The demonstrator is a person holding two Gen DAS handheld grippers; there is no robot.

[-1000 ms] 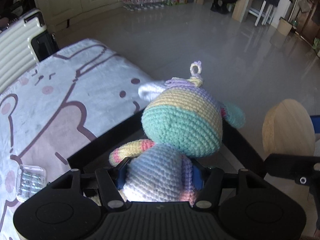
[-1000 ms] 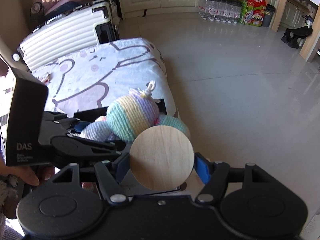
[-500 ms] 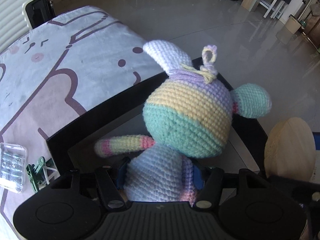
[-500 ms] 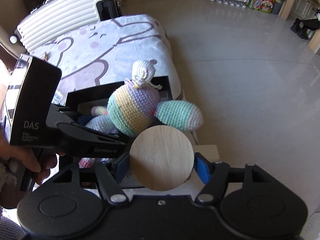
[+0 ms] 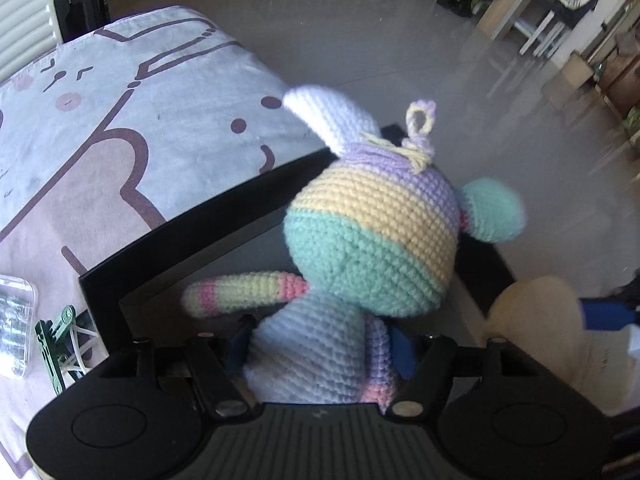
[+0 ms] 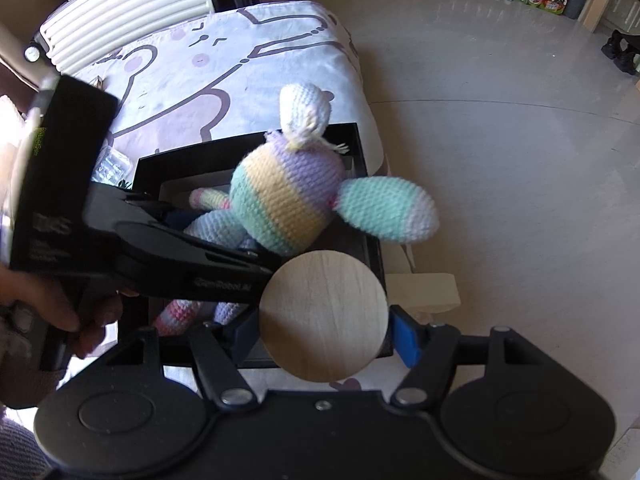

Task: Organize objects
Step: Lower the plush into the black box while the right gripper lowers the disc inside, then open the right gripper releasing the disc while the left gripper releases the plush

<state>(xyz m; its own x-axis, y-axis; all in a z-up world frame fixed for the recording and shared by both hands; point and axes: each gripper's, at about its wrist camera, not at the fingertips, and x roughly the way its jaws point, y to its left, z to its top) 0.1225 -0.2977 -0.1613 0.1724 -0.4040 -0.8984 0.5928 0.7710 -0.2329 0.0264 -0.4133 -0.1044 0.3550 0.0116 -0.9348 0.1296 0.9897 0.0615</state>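
Note:
My left gripper point(image 5: 320, 350) is shut on the body of a pastel crocheted bunny point(image 5: 372, 236) and holds it upright over an open black box point(image 5: 208, 216) on the cloth-covered table. In the right wrist view the bunny point(image 6: 288, 196) hangs inside the box's point(image 6: 192, 156) opening, with the left gripper's body point(image 6: 180, 264) reaching in from the left. My right gripper point(image 6: 324, 332) is shut on a round wooden disc point(image 6: 324, 316), held at the box's near right corner. The disc also shows in the left wrist view point(image 5: 536, 324).
The table carries a cartoon-print cloth point(image 5: 120, 128). A clear plastic case point(image 5: 12, 328) and a green clip point(image 5: 56, 340) lie left of the box. A cream suitcase point(image 6: 132, 4) stands behind the table. A pale wooden block point(image 6: 424, 292) lies right of the box. Tiled floor point(image 6: 500, 140) spreads to the right.
Both grippers have tilted down toward the table and moved closer to the black box. The bunny now hangs lower over the box opening. Both grips are unchanged.

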